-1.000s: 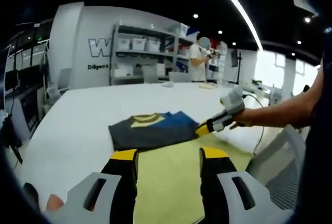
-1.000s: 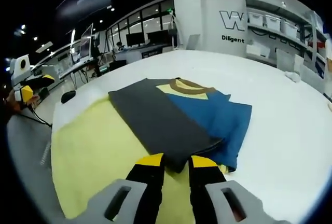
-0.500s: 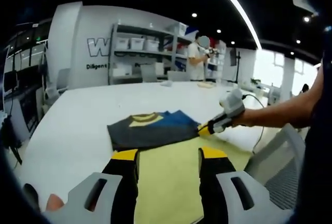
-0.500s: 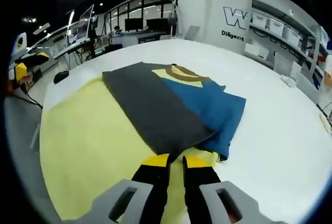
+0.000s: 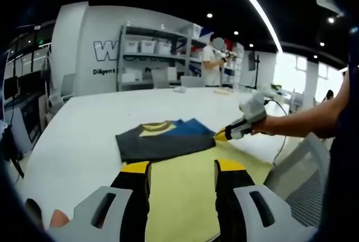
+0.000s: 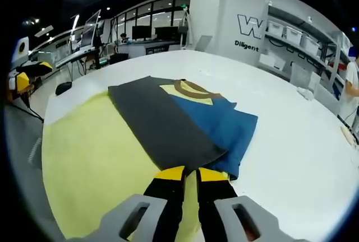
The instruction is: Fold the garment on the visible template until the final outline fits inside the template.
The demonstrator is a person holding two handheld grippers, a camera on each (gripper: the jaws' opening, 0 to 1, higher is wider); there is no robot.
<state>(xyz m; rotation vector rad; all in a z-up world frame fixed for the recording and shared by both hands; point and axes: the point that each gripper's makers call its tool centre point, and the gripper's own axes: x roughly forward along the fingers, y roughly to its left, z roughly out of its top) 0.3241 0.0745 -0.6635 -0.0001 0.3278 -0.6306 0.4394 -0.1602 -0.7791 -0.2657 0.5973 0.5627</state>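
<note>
Folded garment (image 6: 185, 124) on yellow template (image 6: 90, 163) atop white table (image 6: 291, 141), right gripper (image 6: 185, 173) nearly closed at its near corner, grip uncertain, left gripper (image 5: 182, 168) wide open, empty.

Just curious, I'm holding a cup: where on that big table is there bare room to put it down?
The white table lies bare beyond the folded dark grey and blue garment. The yellow template sheet is free beside it. It is crowded where the right gripper meets the garment's corner.

A white table (image 6: 291, 141) carries a yellow template sheet (image 6: 95, 158), the folded garment (image 6: 185, 124) lying partly over it.
</note>
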